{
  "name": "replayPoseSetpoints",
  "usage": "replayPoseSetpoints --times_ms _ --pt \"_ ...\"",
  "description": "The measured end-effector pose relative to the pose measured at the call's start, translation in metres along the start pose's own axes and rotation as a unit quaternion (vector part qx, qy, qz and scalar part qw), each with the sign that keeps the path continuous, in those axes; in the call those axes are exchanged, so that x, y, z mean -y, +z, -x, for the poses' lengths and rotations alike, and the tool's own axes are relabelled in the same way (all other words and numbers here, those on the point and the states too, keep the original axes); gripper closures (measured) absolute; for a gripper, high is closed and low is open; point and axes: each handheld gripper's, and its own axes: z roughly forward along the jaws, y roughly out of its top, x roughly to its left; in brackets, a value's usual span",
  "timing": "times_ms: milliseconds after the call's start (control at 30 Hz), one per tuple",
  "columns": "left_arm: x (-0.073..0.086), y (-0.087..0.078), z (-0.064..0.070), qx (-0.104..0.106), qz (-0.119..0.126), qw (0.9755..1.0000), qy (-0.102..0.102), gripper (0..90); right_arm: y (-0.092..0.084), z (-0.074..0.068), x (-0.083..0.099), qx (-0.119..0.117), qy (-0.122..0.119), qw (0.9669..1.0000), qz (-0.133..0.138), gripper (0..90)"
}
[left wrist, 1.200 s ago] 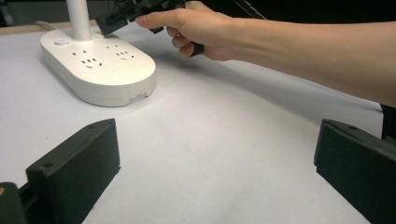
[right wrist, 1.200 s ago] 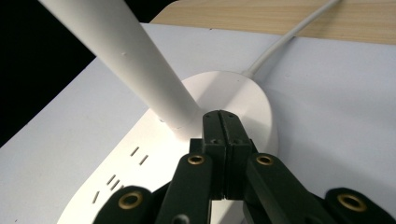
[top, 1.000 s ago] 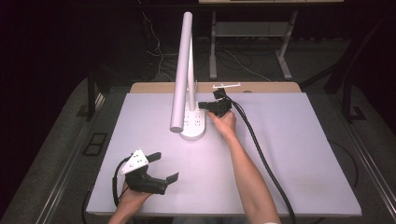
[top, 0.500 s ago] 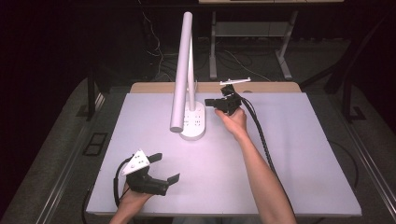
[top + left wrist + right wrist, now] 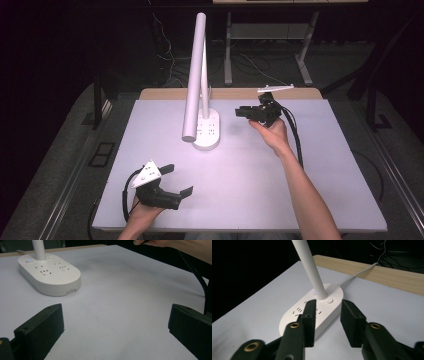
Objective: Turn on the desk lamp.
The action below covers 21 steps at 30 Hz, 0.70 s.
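A white desk lamp stands at the back middle of the white table (image 5: 310, 200). Its oval base (image 5: 207, 131) carries sockets and buttons, and its tube head (image 5: 192, 85) hangs over the base. My right gripper (image 5: 243, 113) hovers just right of the base and points at it. Its jaws have just been opening and stand apart with nothing between them; in the right gripper view the gripper (image 5: 328, 306) frames the base (image 5: 291, 319) and stem (image 5: 308, 262). My left gripper (image 5: 179, 180) rests open at the front left, empty, facing the base (image 5: 50, 275).
The lamp's white cable (image 5: 359, 273) runs off over the wooden back edge (image 5: 372, 272) of the table. The right gripper's black cable (image 5: 297, 145) trails along the right forearm. Dark floor, table legs and cables lie behind the table.
The right gripper has drawn away from the lamp base to the right and risen a little, and its jaws have parted. The left gripper has stayed put.
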Motion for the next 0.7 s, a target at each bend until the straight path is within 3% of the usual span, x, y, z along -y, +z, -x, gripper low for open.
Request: replayPoseSetpoints --times_ms 200,267,400,467,533,700 --pt "0.0 0.0 -0.001 -0.002 0.0 1.0 0.0 0.0 -0.022 -0.001 0.007 0.013 -0.005 0.9999 0.003 37.3" --pt "0.0 0.0 -0.002 -0.005 0.0 1.0 -0.002 0.0 -0.028 -0.002 0.01 0.014 -0.009 0.9998 -0.004 25.8" --pt "0.0 -0.001 -0.003 -0.008 0.001 1.0 -0.003 0.0 -0.038 -0.006 0.018 0.015 -0.008 0.9996 -0.023 11.7" --pt "0.0 0.0 -0.002 -0.006 0.0 1.0 -0.001 0.0 -0.045 -0.009 0.022 0.014 -0.012 0.9995 -0.025 9.2" --pt "0.0 0.001 -0.001 -0.002 0.0 1.0 0.0 0.0 -0.051 -0.011 0.026 0.009 -0.014 0.9994 -0.029 0.1" --pt "-0.001 0.003 0.001 0.003 -0.004 1.0 0.004 0.0 -0.069 -0.019 0.035 0.003 -0.017 0.9996 -0.021 0.0"
